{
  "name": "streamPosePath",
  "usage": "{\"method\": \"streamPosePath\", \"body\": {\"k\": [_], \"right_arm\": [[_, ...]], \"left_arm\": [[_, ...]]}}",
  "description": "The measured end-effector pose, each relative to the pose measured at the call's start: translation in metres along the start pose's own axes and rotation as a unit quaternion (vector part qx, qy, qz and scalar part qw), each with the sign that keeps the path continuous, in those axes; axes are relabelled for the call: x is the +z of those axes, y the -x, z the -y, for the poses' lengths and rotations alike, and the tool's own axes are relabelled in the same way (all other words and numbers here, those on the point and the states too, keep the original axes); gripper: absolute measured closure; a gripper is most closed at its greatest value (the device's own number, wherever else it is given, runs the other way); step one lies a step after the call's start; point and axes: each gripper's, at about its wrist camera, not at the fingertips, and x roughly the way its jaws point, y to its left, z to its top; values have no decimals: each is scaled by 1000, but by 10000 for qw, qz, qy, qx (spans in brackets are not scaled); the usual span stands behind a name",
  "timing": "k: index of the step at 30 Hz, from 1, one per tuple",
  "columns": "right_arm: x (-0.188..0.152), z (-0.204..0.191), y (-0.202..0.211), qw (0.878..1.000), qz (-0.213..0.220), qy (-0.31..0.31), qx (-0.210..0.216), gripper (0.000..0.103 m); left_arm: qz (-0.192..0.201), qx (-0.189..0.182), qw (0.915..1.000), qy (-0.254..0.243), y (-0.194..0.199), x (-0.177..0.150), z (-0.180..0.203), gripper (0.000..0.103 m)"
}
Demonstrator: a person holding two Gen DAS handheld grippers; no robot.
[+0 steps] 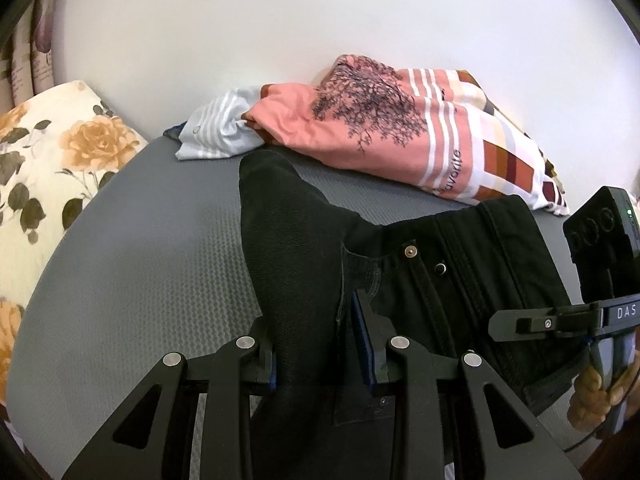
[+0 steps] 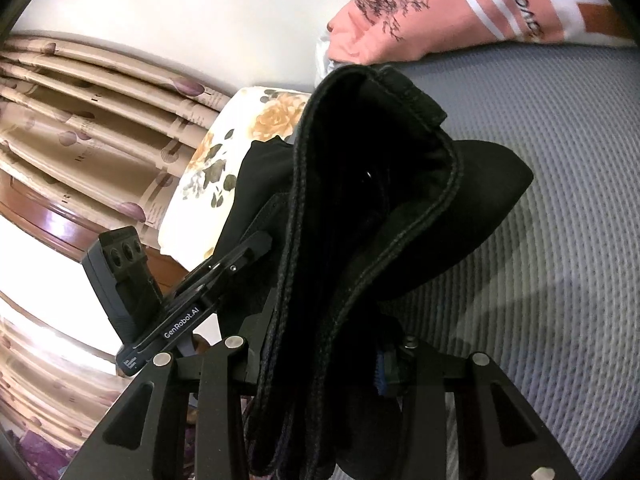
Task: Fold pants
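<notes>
Floral pillow (image 1: 52, 168): far left of the left wrist view, resting on the grey mattress (image 1: 160, 248).
Left gripper (image 1: 316, 344): lower centre, fingers clenched on a fold of the black pants (image 1: 304, 248).
Pants: centre to right, lifted off the mattress, waistband toward the right.
Pink shirt (image 1: 360, 120): upper centre, behind the pants.
Right gripper (image 2: 320, 364): fingers clamped on the bunched waistband.
Risk: thick layers may slip from one grip, since the hanging fabric pulls unevenly, leaving a crooked fold.

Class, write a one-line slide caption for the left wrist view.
Left gripper clamps black pants over a grey mat.
</notes>
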Motion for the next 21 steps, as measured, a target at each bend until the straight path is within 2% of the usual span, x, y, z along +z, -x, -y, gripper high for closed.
{"method": "streamPosePath", "body": {"k": [13, 21], "right_arm": [[42, 6, -13, 9997, 142, 183, -21, 67], [54, 15, -23, 9995, 242, 196, 16, 67]], "left_arm": [[159, 227, 9996, -14, -28, 31, -20, 73], [171, 238, 9996, 47, -47, 40, -36, 73]]}}
